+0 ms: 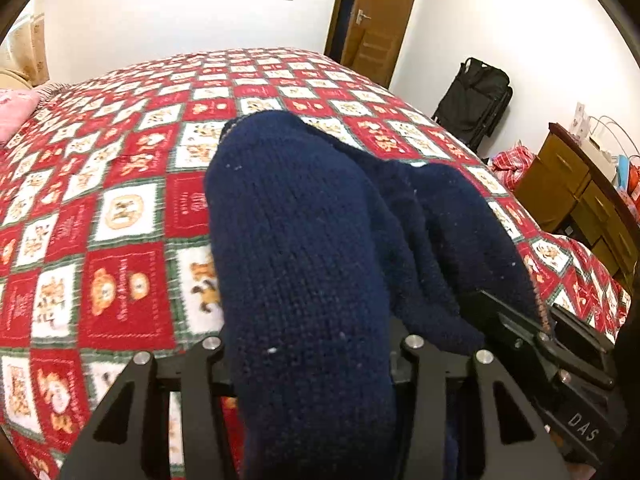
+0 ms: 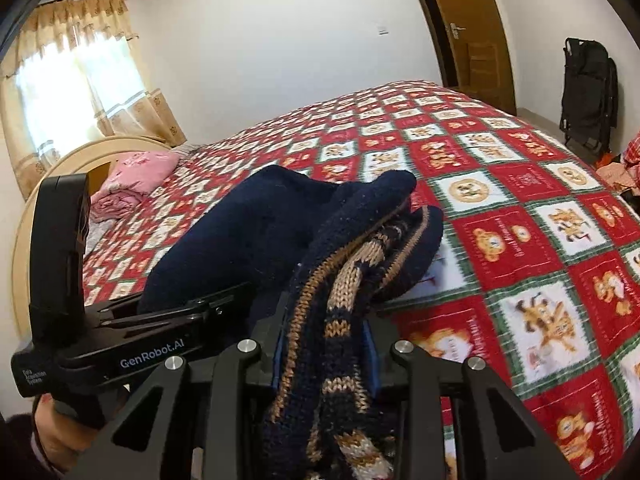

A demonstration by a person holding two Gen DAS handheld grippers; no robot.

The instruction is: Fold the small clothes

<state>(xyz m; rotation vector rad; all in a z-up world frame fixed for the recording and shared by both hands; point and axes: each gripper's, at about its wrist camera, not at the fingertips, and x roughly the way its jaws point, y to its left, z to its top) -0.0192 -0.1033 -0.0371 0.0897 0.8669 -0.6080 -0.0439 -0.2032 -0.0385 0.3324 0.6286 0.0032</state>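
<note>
Navy sweater hides gripper fingertips — unreadable.

Both wrist cameras sit close above the bed, looking down across it toward the far wall. They share the door and the navy sweater.

Bright daylight through curtained window; white walls slightly overexposed; strong fisheye bending, dark vignette corners; mild softness.

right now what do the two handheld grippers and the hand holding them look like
Both are matte black. The right gripper has angular finger arms with triangular cutouts, silver bolt heads and blue pads. The left gripper has white "GenRobot.AI" lettering on its side and an upright black block behind it. A dark sleeve covers the wrist.
</note>
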